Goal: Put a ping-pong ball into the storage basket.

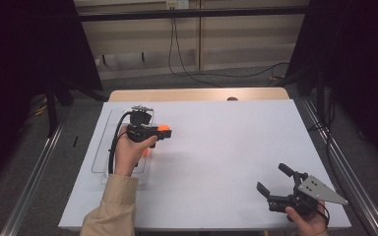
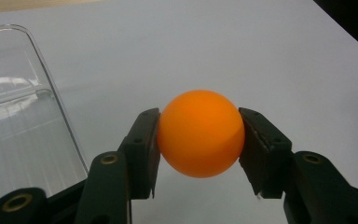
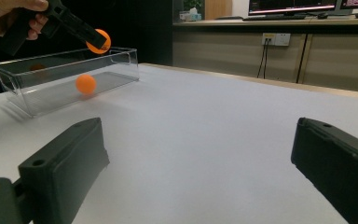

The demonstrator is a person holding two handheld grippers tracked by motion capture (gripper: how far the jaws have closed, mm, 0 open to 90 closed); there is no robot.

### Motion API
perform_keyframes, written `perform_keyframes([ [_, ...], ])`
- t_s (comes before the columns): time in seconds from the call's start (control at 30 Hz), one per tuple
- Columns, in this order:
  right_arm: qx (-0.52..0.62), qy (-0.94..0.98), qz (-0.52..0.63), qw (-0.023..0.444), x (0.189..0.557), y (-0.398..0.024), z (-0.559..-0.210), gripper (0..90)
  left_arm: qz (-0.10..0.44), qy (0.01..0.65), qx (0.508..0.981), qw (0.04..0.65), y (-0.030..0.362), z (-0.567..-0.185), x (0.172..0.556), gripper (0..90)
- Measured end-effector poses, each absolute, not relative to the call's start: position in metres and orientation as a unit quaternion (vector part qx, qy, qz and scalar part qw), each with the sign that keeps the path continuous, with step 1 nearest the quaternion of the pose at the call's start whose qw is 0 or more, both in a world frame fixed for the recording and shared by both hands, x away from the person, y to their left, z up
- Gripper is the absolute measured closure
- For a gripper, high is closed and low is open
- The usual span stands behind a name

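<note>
An orange ball (image 2: 200, 134) is pinched between both pads of my left gripper (image 2: 199, 147), which is shut on it and held above the white table. From above, that gripper (image 1: 163, 130) and its ball (image 1: 163, 128) hang by the right wall of a clear plastic bin (image 1: 98, 157). In the right gripper view the held ball (image 3: 99, 41) is above the bin's rim, and a second orange ball (image 3: 86, 84) lies inside the bin (image 3: 121, 63). My right gripper (image 1: 274, 181) rests near the table's front right corner, jaws wide open with nothing between them (image 3: 200, 168).
The white table top (image 1: 226, 147) stretches between the two grippers. A wooden strip (image 1: 197, 94) runs along its far edge. Cables (image 1: 187, 69) trail on the floor behind, and metal rails (image 1: 34, 172) flank the table on both sides.
</note>
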State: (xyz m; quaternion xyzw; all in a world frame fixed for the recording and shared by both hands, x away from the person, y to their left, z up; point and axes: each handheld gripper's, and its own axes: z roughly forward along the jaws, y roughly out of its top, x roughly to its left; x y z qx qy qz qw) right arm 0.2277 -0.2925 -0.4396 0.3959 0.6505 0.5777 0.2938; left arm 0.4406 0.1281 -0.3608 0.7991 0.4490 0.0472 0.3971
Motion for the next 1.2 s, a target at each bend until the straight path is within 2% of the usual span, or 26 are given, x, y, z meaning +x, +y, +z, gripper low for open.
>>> perform_keyframes([
  [1.2, 0.395, 0.651, 0.578, 0.294, 0.228, -0.292, -0.440, 2.5, 0.058, 0.456, 0.794, 0.397, 0.141, -0.357, 0.441, 51.0],
])
